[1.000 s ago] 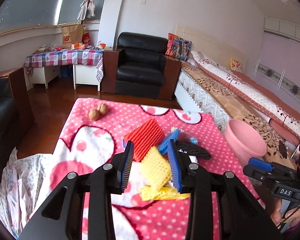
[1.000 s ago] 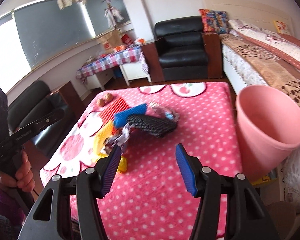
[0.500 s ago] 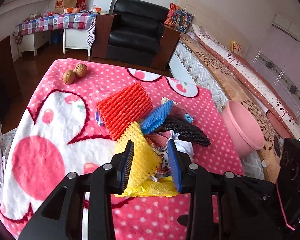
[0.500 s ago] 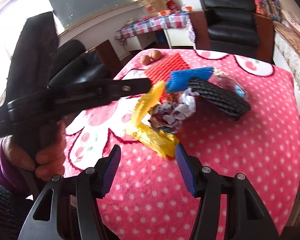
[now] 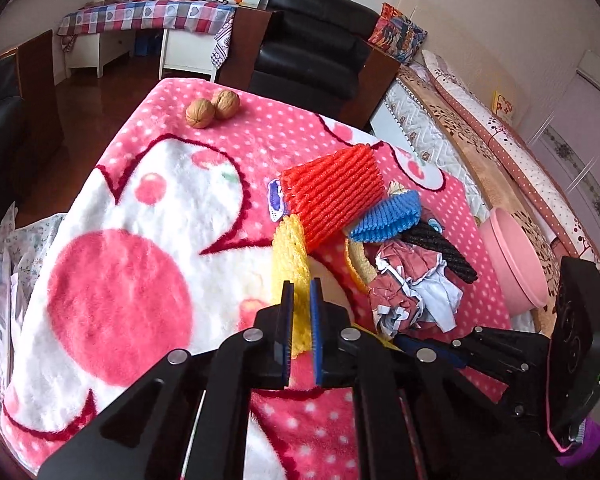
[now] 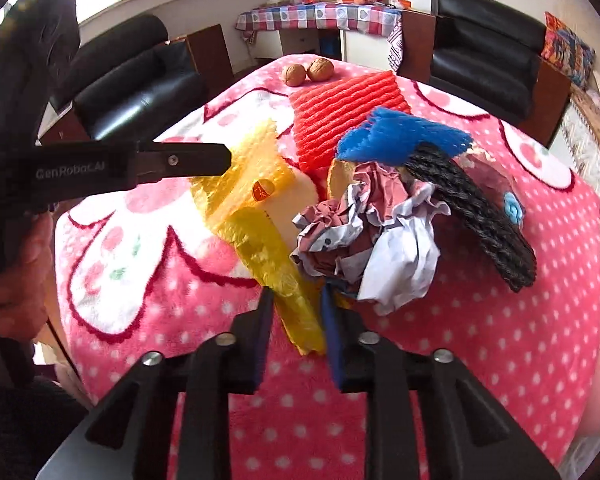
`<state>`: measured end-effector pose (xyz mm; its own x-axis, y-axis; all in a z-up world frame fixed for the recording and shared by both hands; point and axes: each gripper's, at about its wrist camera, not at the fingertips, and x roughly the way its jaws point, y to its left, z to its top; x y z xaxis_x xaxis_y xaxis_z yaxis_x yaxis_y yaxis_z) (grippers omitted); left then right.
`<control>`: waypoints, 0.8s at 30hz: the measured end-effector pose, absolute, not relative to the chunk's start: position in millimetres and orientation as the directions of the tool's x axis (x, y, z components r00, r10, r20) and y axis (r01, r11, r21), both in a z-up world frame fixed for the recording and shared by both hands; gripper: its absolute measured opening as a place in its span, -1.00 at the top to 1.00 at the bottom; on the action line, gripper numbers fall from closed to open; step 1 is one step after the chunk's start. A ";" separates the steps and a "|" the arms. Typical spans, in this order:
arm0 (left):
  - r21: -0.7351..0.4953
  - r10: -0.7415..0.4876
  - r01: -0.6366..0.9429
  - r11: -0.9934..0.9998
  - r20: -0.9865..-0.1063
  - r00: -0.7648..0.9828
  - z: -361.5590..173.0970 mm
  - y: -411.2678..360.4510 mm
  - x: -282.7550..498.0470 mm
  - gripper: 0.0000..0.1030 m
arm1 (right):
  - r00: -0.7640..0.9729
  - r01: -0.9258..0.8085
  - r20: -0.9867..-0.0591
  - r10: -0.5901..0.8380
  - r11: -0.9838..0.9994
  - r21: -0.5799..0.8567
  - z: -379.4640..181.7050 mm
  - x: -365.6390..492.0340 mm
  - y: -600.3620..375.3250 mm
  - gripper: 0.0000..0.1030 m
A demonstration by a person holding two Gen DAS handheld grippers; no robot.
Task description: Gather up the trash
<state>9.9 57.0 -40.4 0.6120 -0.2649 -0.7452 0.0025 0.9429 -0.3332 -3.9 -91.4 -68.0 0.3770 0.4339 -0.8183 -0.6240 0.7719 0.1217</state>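
The left gripper [image 5: 300,292] has just been closing, and its jaws now pinch the yellow foam net [image 5: 290,248], which stands on edge between the pads. The right gripper [image 6: 296,300] has likewise just been closing, and its jaws clamp the yellow plastic wrapper [image 6: 276,264] near its lower end. Both bites are thin, so I would check that each pad has real material under it before lifting.

Just beyond the right jaws, touching the wrapper, lies the crumpled paper [image 6: 364,236]. Past that, the black foam net [image 6: 476,216] and the blue foam net [image 6: 400,140] overlap, and the red foam net [image 5: 332,196] leans against the yellow one ahead of the left jaws. The pieces are piled together, so in my judgement a slow, straight lift suits best, letting neighbours slide off rather than dragging them along.

The pink bin [image 5: 512,256] stands off the bench's edge, to the right of the left jaws, and looks the likely drop place. The two walnuts [image 5: 212,110] sit far ahead, well apart from the heap, and can stay.
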 end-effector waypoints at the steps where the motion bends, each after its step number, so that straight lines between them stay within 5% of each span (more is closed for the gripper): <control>1: -0.338 -0.271 0.008 0.941 -0.739 0.617 -38.3 57.7 8.0 0.86 | 0.368 -0.619 -0.812 0.452 0.771 0.149 -65.1 -3.9 -96.5 0.86; 8: -0.382 -0.335 0.086 0.920 -0.653 0.679 -13.4 53.2 -3.3 0.86 | 0.316 -0.611 -0.708 0.631 0.707 0.357 -32.1 -22.9 -142.0 0.91; 18: -0.410 -0.457 0.246 0.878 -0.567 0.685 14.2 17.2 -17.7 0.86 | 0.575 -0.323 -0.692 0.436 0.898 0.298 -13.2 -24.6 -224.5 0.91; 24: -0.441 -0.592 0.397 0.805 -0.551 0.588 15.0 -24.9 -20.0 0.86 | 0.587 -0.171 -0.740 0.328 0.944 0.282 -31.1 -16.3 -255.3 0.91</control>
